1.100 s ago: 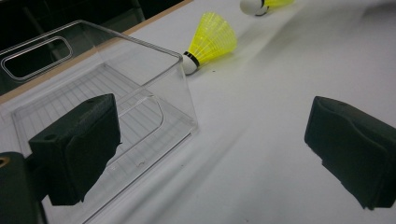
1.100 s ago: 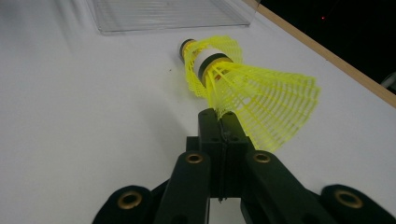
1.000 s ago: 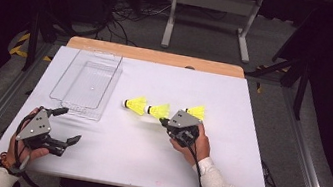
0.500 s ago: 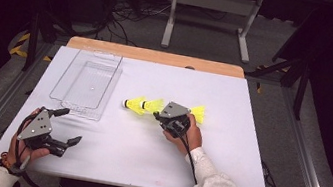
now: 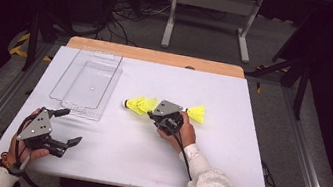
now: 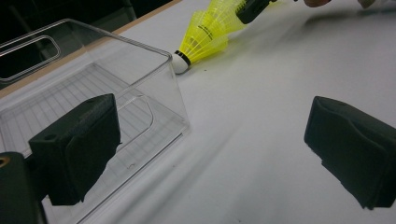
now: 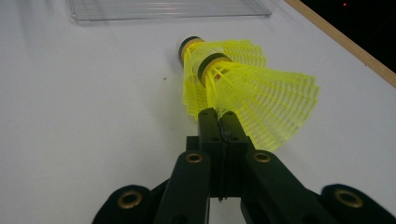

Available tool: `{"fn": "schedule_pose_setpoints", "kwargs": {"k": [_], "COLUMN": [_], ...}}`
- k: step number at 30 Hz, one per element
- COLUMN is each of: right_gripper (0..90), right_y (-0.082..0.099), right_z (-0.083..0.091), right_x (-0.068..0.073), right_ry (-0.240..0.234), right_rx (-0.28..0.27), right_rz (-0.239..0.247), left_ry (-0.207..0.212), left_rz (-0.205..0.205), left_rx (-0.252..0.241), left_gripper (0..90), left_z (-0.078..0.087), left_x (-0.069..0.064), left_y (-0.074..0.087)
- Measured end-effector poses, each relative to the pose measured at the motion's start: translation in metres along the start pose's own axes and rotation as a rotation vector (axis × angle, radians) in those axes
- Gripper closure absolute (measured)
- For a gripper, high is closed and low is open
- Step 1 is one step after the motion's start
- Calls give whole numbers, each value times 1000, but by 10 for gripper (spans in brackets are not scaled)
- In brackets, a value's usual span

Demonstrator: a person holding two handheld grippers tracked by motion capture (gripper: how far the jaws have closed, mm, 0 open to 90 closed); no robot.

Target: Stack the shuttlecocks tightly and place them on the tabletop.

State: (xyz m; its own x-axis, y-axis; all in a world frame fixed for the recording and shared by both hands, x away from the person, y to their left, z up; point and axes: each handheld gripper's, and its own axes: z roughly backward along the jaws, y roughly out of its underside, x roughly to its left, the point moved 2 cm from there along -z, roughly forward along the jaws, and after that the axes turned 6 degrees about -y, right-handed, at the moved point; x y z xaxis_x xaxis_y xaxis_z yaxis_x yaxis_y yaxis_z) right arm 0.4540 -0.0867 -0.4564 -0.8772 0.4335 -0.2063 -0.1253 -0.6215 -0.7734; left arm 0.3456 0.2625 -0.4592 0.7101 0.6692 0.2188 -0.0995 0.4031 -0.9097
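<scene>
From above, the right hand-held gripper (image 5: 155, 114) sits at the shuttlecocks (image 5: 140, 104) right of the clear tray (image 5: 86, 82) on the counter (image 5: 234, 99); the left hand-held gripper (image 5: 65, 125) waits agape near the tray. Its own view shows the jaws wide beside the tray wall (image 6: 163, 79). The right's view shows jaws pinched together with nothing between them, tips against the nested shuttlecocks' skirt (image 7: 261, 100), so a push could roll them away.

The high view looks forward and down from above the person's side, taking in the whole white worktop (image 5: 234, 99) from some way off, with the floor beyond. The left gripper view sits low and close on the left claw (image 6: 210, 154), facing across the worktop past the clear bin (image 6: 93, 79) toward the nested shuttlecocks (image 6: 205, 35). The right gripper view rides the right claw (image 7: 218, 116), near the surface, looking along its jaws at the same shuttlecocks (image 7: 243, 88) with the bin's edge (image 7: 168, 11) behind. All three views share the shuttlecocks (image 5: 140, 104) and bin (image 5: 86, 81).
</scene>
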Motion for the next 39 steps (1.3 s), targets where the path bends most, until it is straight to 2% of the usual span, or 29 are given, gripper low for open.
{"fn": "schedule_pose_setpoints", "kwargs": {"k": [19,30,39], "right_gripper": [900,895,843], "right_y": [-4,-3,0], "right_z": [-14,-18,-23], "right_x": [1,1,1], "right_ry": [-24,-30,-32], "right_rx": [16,25,46], "right_rz": [9,-2,-21], "left_ry": [4,9,9], "left_rz": [5,4,5], "left_rx": [3,5,6], "left_gripper": [48,48,48], "left_z": [1,0,1], "left_x": [-2,-2,-1], "left_y": [1,1,1]}}
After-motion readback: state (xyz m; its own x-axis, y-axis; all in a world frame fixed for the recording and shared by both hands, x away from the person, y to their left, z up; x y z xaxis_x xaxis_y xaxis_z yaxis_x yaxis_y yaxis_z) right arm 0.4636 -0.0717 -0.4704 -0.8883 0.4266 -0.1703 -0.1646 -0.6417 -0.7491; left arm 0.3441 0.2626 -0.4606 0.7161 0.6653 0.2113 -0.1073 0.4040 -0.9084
